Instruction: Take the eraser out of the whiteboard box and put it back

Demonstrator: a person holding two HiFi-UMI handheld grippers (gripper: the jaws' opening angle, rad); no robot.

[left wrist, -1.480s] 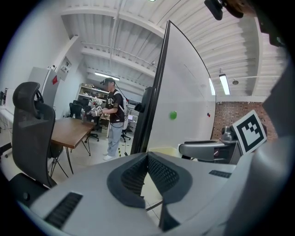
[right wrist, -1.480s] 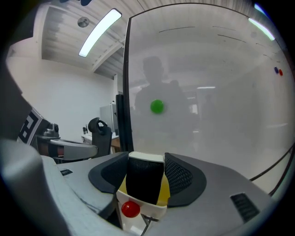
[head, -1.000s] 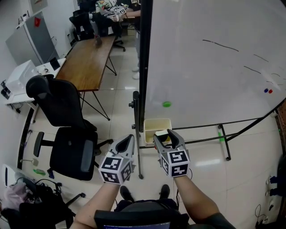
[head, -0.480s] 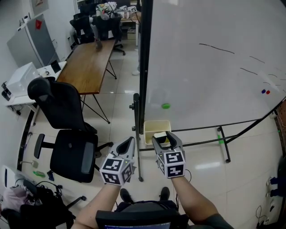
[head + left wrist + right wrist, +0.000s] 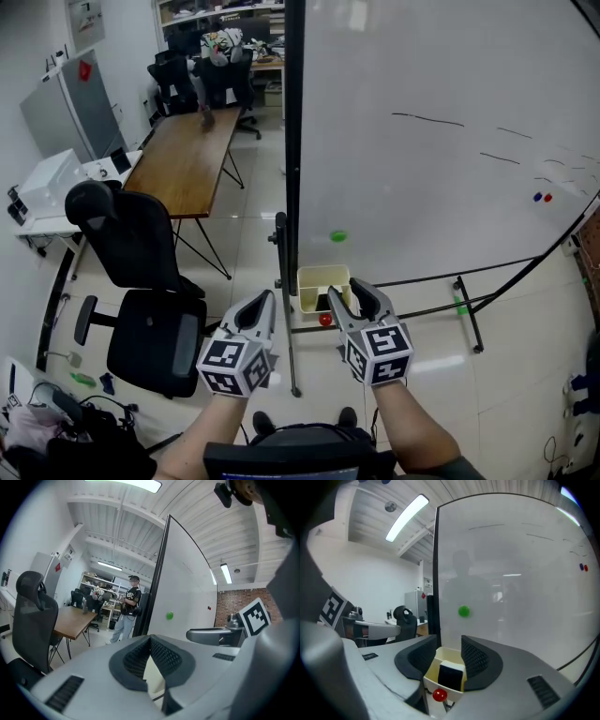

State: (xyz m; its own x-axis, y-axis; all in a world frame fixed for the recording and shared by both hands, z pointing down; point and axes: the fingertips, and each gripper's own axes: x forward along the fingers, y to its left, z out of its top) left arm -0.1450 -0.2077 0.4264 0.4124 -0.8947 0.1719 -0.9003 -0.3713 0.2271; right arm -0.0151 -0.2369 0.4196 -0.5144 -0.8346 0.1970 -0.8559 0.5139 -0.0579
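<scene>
Right gripper (image 5: 449,642) jaws have just been closing; now part-open, pads either side of the eraser (image 5: 451,677), no squeeze visible; eraser stands upright in the box (image 5: 433,666); red magnet (image 5: 439,695) at its 7 o'clock on the front wall; left gripper (image 5: 150,641) tips together, empty, at the right one's 9 o'clock; both have come up towards the box over the last second; box sits at the whiteboard's (image 5: 450,169) lower edge; looks like grasp starting, eraser not out yet
</scene>
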